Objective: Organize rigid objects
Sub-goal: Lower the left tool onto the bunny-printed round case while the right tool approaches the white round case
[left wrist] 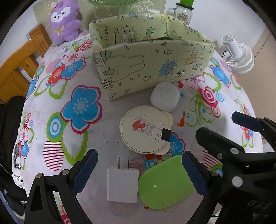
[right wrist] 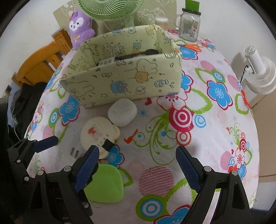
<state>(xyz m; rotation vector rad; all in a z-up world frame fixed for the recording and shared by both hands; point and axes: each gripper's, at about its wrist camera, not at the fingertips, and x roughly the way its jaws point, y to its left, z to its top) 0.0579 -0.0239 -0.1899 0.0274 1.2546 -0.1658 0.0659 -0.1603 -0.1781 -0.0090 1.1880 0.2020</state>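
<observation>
A: Starting at my far left, what do you have?

B: From the left wrist camera, my left gripper (left wrist: 139,170) stands with its jaws wide and nothing pressed between them. The white charger (left wrist: 122,185) lies flat on the floral tablecloth (left wrist: 81,106) in the gap, prongs pointing away from me, and the green case (left wrist: 163,181) lies just beside it on the right, its right edge slipping behind the right finger.

A: And beyond those two?

B: Past the charger is the round cream tin (left wrist: 146,129) with a cartoon bear on its lid and a small black tab at its right edge. The white round container (left wrist: 164,99) touches the tin on its far side and sits close to the front wall of the yellow fabric box (left wrist: 151,67). Dark things show over the box's rim, but I cannot tell what they are.

A: Further right?

B: My right gripper (right wrist: 138,168) is also spread wide and holds nothing. Its camera shows the green case partly under its left finger, with bare tablecloth between the pads. The other gripper's fingers come in at that view's left edge.

A: Anything behind the box?

B: A purple plush toy (left wrist: 64,21) on the left, a green fan (right wrist: 110,8) in the middle, a glass jar (right wrist: 188,25) on the right, and a white fan (right wrist: 260,74) off the table's edge.
</observation>
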